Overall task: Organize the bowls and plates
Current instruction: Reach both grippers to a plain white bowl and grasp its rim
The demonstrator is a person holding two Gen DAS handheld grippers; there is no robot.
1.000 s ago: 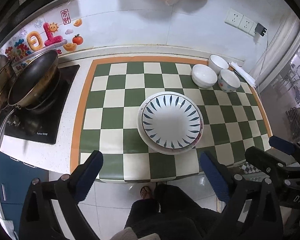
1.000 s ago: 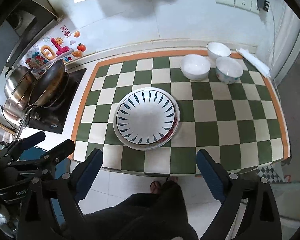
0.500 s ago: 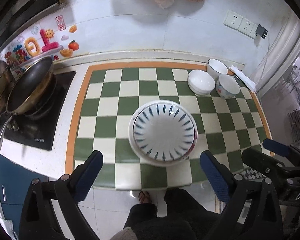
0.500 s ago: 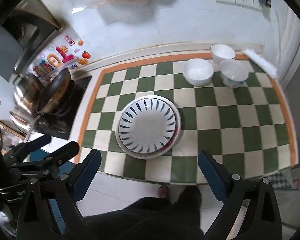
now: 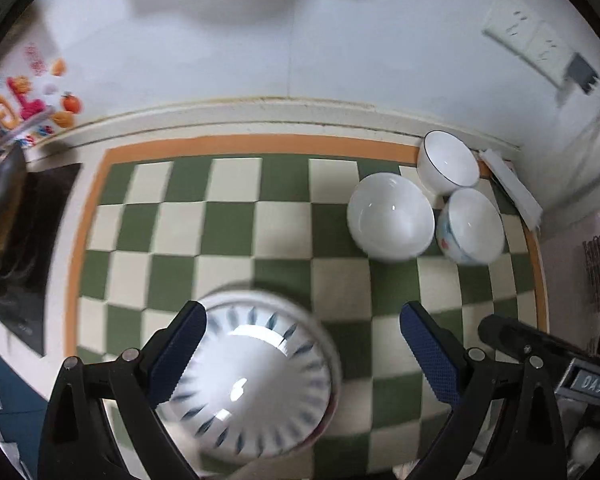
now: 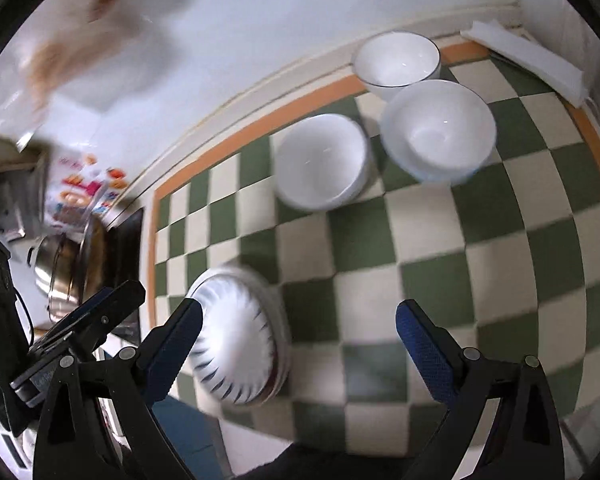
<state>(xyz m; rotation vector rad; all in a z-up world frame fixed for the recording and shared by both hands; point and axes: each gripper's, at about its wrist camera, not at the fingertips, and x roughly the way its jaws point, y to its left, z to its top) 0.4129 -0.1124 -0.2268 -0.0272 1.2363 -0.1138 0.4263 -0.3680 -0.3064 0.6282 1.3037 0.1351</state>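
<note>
- Checkered mat (image 5: 284, 216) covers the counter.
- Plate stack (image 5: 256, 376) lies flat at the mat's near edge, face up.
- Three bowls (image 6: 324, 162) cluster, mouths up, at the far right corner.
- Left gripper (image 5: 300, 360) and right gripper (image 6: 298, 354) hover spread wide, empty.
- Only the right wrist view shows the steel pot (image 6: 56, 268).

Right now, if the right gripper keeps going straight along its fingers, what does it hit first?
Probably bare checkered mat: the open right gripper points between the plate stack on its left and the bowls beyond. The plain white bowl is nearest that line. Depth is unclear.
</note>
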